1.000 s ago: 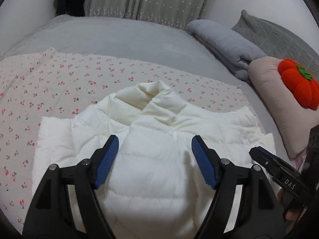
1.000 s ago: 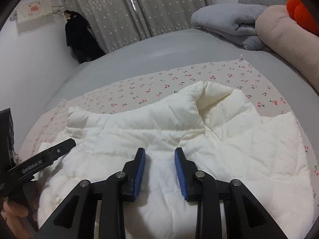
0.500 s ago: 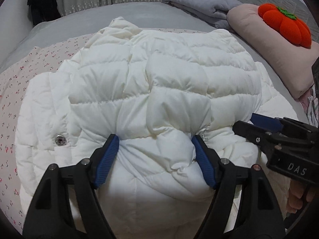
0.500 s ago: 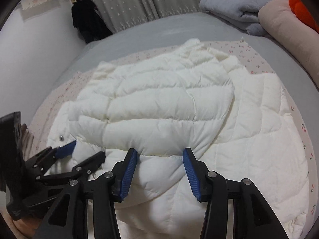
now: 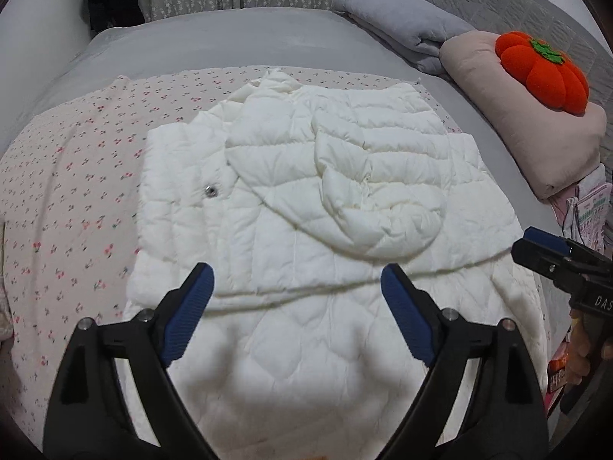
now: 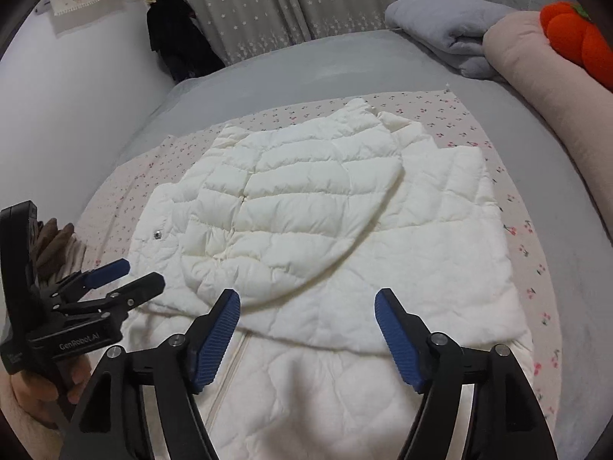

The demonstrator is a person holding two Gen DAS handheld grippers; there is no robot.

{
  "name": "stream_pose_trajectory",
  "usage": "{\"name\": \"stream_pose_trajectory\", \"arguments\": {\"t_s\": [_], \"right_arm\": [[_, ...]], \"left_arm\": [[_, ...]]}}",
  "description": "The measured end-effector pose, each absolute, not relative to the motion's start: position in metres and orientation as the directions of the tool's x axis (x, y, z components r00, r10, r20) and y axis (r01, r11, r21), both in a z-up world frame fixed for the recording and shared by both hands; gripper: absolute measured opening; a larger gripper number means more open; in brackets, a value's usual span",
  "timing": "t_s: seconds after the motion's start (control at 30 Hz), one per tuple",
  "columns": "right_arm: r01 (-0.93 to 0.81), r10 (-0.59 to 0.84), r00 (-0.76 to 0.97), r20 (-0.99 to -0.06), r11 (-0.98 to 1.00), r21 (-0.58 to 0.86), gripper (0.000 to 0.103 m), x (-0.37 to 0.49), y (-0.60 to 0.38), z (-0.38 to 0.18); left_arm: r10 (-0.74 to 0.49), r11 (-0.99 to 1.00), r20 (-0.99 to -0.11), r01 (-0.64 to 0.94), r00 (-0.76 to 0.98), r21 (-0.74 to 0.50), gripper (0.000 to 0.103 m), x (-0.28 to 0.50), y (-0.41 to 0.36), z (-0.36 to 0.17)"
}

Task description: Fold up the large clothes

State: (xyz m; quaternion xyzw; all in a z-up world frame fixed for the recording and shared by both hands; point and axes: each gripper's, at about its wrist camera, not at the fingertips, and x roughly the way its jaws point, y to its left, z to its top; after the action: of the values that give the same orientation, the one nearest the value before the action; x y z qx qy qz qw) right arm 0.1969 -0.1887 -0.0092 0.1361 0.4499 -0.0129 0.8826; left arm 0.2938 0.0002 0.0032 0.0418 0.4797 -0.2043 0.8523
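On floral sheet [image 5: 69, 176], white quilted jacket [image 5: 325, 199] folded, hood laid over body; left gripper [image 5: 297, 306] marked "GenRobot.AI", right gripper [image 6: 306, 329] marked "DAS", both spread wide, holding nothing

Ahead of both pairs of spread jaws the jacket [image 5: 306, 237] lies on a sheet [image 5: 76, 191] spread over the bed [image 5: 214, 42]; a pillow [image 5: 536, 134] carrying a pumpkin cushion [image 5: 540, 69] lies far right.

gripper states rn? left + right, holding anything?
Left gripper: open, holding nothing, above the white puffer jacket.
Right gripper: open, holding nothing, above the same jacket.
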Motion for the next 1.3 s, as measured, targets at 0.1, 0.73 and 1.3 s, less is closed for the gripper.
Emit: {"name": "stream_pose_trajectory", "arguments": {"t_s": [0.1,0.73,1.3], "right_arm": [[0.149,0.106,0.594,-0.797,0.960,0.239,0.083,0.165,-0.192,-0.002],[0.182,0.273,0.677,-0.684,0.837,0.515,0.087,-0.012,-0.235,-0.023],[0.319,0.392,0.703,-0.594,0.573,0.755,0.086,-0.060,-0.316,-0.106]], "left_arm": [[-0.282,0.927,-0.852,0.353,0.440,-0.125,0.096,0.269,0.022,0.008],[-0.427,0.904,-0.823,0.188,0.374,-0.383,0.097,0.153,0.124,-0.020],[-0.663,0.727,-0.676,0.061,0.323,-0.684,0.092,0.141,0.184,-0.089]]}}
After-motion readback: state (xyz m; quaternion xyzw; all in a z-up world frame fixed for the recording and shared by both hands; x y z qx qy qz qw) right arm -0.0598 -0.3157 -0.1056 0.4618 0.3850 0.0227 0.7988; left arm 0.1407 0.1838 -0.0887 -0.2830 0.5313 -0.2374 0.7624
